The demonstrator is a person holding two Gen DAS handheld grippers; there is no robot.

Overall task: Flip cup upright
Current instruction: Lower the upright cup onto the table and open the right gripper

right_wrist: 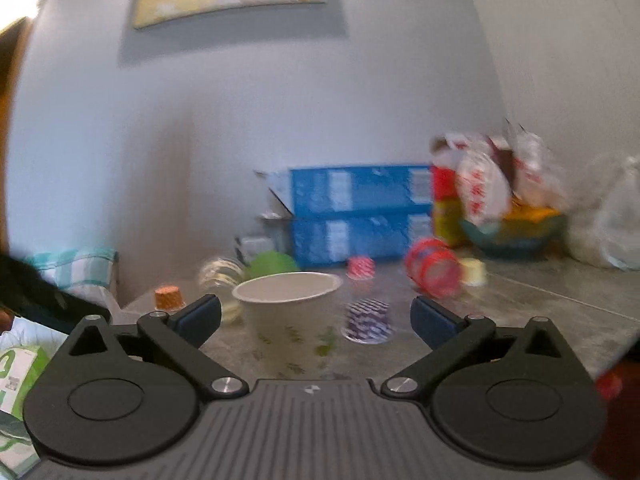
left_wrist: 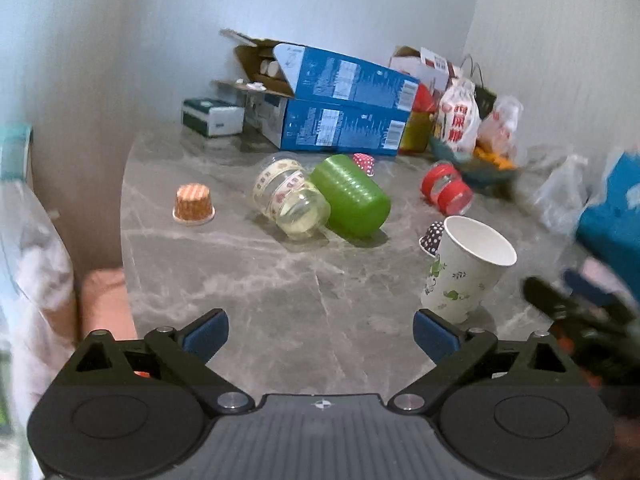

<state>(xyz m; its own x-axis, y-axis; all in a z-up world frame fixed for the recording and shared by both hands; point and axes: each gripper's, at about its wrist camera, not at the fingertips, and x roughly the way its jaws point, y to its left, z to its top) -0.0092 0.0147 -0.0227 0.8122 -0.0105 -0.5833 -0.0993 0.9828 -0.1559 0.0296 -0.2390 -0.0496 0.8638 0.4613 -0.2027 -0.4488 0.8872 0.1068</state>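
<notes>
A white paper cup [left_wrist: 464, 268] with green prints stands upright on the grey marble table [left_wrist: 280, 292], mouth up. In the right wrist view the cup [right_wrist: 290, 320] stands just ahead of my right gripper [right_wrist: 316, 318], between the lines of its two fingers but not touched. The right gripper is open and empty; it shows blurred at the right edge of the left wrist view [left_wrist: 576, 308]. My left gripper [left_wrist: 320, 334] is open and empty, low over the table, with the cup ahead of its right finger.
A green tumbler [left_wrist: 352, 196] and a clear jar [left_wrist: 290, 200] lie on their sides mid-table. Small paper cupcake cups stand upside down: orange [left_wrist: 193, 205], dark dotted [left_wrist: 433, 237], red dotted [left_wrist: 364, 163]. A red jar [left_wrist: 446, 188], blue boxes [left_wrist: 340, 112] and bags [left_wrist: 460, 116] crowd the back.
</notes>
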